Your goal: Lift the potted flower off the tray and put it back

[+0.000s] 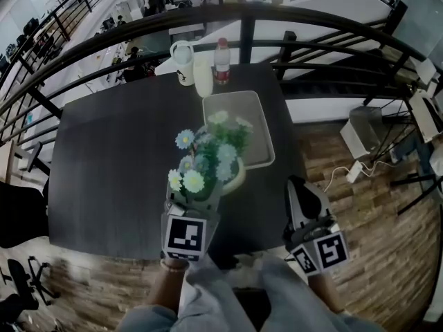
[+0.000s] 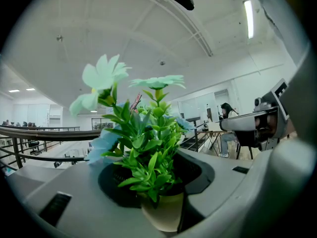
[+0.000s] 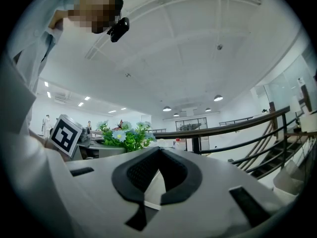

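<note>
The potted flower (image 1: 208, 159), with pale blue and cream blooms over green leaves in a cream pot (image 2: 162, 213), hangs just in front of the near edge of the grey tray (image 1: 257, 120). My left gripper (image 1: 205, 198) is shut on the pot, and its fingers are mostly hidden under the foliage in the head view. In the left gripper view my left gripper (image 2: 161, 202) has its jaws pressed against both sides of the pot, and the leaves (image 2: 146, 148) fill the middle. My right gripper (image 1: 300, 189) hangs beyond the table's right edge. Seen in its own view, the right gripper (image 3: 158, 153) is shut and empty.
The dark table (image 1: 118, 164) carries a white mug (image 1: 182, 62), a white cup (image 1: 203, 76) and a red-capped bottle (image 1: 221, 61) at its far edge. A black railing (image 1: 249, 26) runs behind. A black chair (image 1: 17, 216) stands at the left, and white boxes with cables (image 1: 363, 133) at the right.
</note>
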Tool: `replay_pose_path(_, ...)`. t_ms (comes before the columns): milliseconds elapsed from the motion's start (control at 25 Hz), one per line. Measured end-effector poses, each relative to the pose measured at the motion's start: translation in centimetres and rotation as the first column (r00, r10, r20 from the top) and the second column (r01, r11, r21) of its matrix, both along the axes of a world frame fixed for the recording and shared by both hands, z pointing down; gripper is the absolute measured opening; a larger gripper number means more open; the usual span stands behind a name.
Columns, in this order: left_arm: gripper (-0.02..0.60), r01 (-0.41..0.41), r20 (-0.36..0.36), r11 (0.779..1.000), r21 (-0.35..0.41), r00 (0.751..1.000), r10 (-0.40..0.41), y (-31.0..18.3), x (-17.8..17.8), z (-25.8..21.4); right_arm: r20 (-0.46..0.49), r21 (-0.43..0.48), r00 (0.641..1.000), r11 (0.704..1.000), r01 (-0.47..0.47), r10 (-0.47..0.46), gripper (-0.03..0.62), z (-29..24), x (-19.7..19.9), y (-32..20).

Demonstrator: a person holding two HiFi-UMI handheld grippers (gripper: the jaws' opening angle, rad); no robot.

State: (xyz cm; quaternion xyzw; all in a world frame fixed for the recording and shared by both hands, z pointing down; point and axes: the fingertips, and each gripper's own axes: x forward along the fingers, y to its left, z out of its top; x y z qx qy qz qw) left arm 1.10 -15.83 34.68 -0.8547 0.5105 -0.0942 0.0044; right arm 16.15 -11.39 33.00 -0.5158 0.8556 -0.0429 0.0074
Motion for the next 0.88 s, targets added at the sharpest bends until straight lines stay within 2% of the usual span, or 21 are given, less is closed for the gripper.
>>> replay_pose_path(240, 0.178, -0.031, 0.024, 0.999, 0.018, 0.999, 0.030, -1.7, 0.6, 1.1, -0.003, -0.021, 1.000, 1.000, -0.007, 0.007, 0.002, 0.7, 0.1, -0.6)
replay_pose_path(440, 0.178, -0.025, 0.003, 0.999, -0.031, 1.000, 0.025, -2.9, 0.9, 2.1, -0.006, -0.040, 1.000, 0.999, -0.020, 0.019, 0.002, 1.3, 0.1, -1.1)
replay_pose_path(600, 0.178, -0.033, -0.007, 0.999, -0.036, 0.999, 0.033, -4.0, 1.2, 2.8, -0.011, -0.063, 1.000, 0.998, -0.027, 0.026, 0.002, 2.1, 0.2, -1.4)
replay_pose_path(880, 0.178, -0.050, 0.022, 0.998, -0.039, 0.998, 0.050, -6.4, 1.6, 5.4, -0.026, -0.106, 0.999, 0.994, -0.036, 0.034, 0.002, 3.6, 0.3, -1.8)
